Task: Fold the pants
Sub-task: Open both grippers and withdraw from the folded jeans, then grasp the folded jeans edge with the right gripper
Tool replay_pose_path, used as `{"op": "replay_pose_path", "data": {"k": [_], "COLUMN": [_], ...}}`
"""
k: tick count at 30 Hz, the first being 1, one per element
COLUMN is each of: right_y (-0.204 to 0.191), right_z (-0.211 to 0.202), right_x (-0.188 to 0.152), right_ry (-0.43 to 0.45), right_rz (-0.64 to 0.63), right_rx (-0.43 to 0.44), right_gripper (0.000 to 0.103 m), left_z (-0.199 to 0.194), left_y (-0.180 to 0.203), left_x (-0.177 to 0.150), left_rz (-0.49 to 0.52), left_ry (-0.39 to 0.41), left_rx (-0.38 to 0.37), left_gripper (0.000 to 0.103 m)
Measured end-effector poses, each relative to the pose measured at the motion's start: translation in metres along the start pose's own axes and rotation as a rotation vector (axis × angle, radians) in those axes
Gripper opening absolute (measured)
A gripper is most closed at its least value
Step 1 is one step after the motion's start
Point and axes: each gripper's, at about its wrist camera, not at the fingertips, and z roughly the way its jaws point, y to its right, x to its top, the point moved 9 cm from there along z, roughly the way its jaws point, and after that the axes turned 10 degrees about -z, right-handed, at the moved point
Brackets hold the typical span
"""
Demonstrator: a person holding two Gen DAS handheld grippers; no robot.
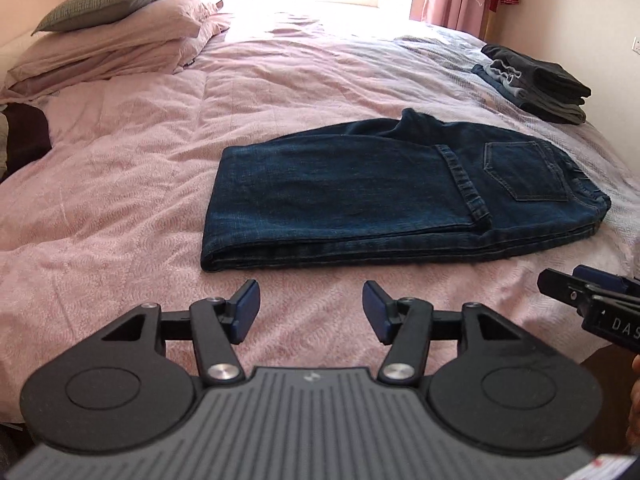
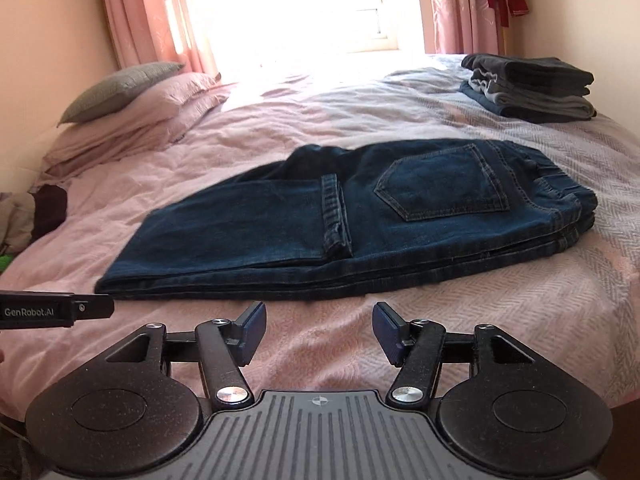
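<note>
Dark blue jeans [image 1: 360,196] lie folded flat on the pink bedspread, the legs doubled over so a hem band lies beside the back pocket [image 2: 444,184]. The same jeans [image 2: 340,224] fill the middle of the right wrist view. My left gripper [image 1: 311,310] hovers open just short of the jeans' near folded edge, nothing between its blue pads. My right gripper [image 2: 319,332] is also open and empty, just in front of the jeans' near edge. Part of the right gripper [image 1: 592,304] shows at the right edge of the left wrist view, and part of the left gripper [image 2: 56,310] at the left edge of the right wrist view.
A stack of folded dark and grey clothes [image 1: 536,84] sits at the bed's far right, also visible as a stack [image 2: 528,88] in the right wrist view. Pillows [image 1: 108,36] are piled at the far left. Bright window and pink curtains [image 2: 152,12] behind. Bare bedspread [image 1: 120,184] lies left of the jeans.
</note>
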Motion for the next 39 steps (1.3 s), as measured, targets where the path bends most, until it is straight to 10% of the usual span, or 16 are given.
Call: {"op": "replay_pose_path", "data": {"k": [10, 18, 24, 39], "right_y": [0.034, 0.189, 0.264, 0.278], "right_z": [-0.013, 0.019, 0.041, 0.032], "right_x": [0.003, -0.008, -0.029, -0.029], "right_ry": [0.026, 0.166, 0.199, 0.319], "right_rz": [0.088, 0.774, 1.021, 1.078], "right_rx": [0.034, 0.113, 0.099, 0.135], "right_gripper": [0.056, 0.056, 0.056, 0.033], "left_z": [-0.003, 0.040, 0.076, 0.110], "left_y": [0.006, -0.007, -0.007, -0.007], "left_x": [0.002, 0.034, 0.047, 0.032], "left_rz": [-0.006, -0.002, -0.016, 0.009], "left_ry": [0.034, 0.100, 0.094, 0.040], "left_rx": [0.005, -0.009, -0.035, -0.074], "left_gripper": [0.054, 0.049, 0.049, 0.041]}}
